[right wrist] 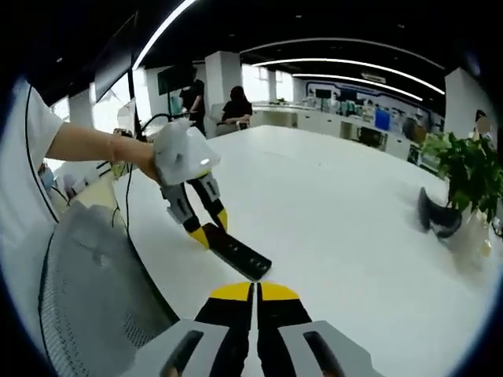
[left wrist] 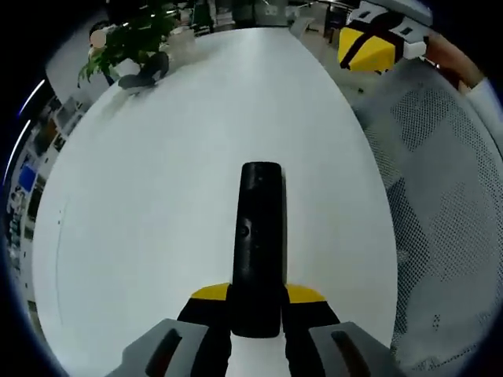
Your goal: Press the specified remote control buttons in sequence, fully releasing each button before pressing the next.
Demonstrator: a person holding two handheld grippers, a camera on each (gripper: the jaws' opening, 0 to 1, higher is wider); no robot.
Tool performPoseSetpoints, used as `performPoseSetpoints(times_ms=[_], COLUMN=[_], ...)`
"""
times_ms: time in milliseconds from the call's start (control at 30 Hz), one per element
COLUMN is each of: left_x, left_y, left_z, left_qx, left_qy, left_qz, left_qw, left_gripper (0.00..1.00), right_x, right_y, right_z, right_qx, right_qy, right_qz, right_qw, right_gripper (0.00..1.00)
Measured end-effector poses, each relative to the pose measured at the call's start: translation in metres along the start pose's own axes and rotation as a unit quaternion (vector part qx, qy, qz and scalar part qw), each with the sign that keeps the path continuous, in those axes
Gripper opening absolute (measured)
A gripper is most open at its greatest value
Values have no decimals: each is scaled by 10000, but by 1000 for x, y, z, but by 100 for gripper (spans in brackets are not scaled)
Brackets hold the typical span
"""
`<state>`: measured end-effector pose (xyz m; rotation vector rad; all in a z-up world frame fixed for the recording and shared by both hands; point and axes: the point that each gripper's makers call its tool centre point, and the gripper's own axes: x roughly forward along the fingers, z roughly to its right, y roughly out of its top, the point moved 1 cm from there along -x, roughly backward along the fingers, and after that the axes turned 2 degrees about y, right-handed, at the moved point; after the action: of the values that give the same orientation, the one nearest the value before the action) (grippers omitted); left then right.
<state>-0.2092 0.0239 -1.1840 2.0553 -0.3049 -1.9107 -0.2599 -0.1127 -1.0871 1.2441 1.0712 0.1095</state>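
Remote control sits clenched in the left gripper at lower centre; right gripper jaws pressed together, empty.

Pretty clearly an open-plan office: big white meeting table, mesh chair, potted plant, ceiling light strips, people at desks.

A long white table carries a leafy potted plant at its far end; a grey mesh chair stands alongside.
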Motion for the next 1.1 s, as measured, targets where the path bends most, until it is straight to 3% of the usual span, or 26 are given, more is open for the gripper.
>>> performPoseSetpoints(times_ms=[367,567,767,933,1100], left_x=[-2,-2,-2,-3,-3], left_y=[1,2,1,2,1], left_z=[38,53,59,69,76], left_qx=[118,88,53,172,154], left_qy=[-46,-36,-44,-79,-82], left_qz=[-75,-167,-155,-305,-481], left_qw=[9999,9998,9999,9994,9987], left_gripper=[23,23,23,23,23], right_x=[16,31,41,46,51], right_y=[-1,-13,-38,-48,-56], right_z=[-10,-25,-37,-36,-35], right_qx=[-377,-601,-861,-1054,-1476], right_qy=[432,773,1181,1286,1428], right_qz=[-274,-608,-1210,-1477,-1753], right_qw=[9980,9933,9818,9750,9629], right_gripper=[0,0,0,0,0])
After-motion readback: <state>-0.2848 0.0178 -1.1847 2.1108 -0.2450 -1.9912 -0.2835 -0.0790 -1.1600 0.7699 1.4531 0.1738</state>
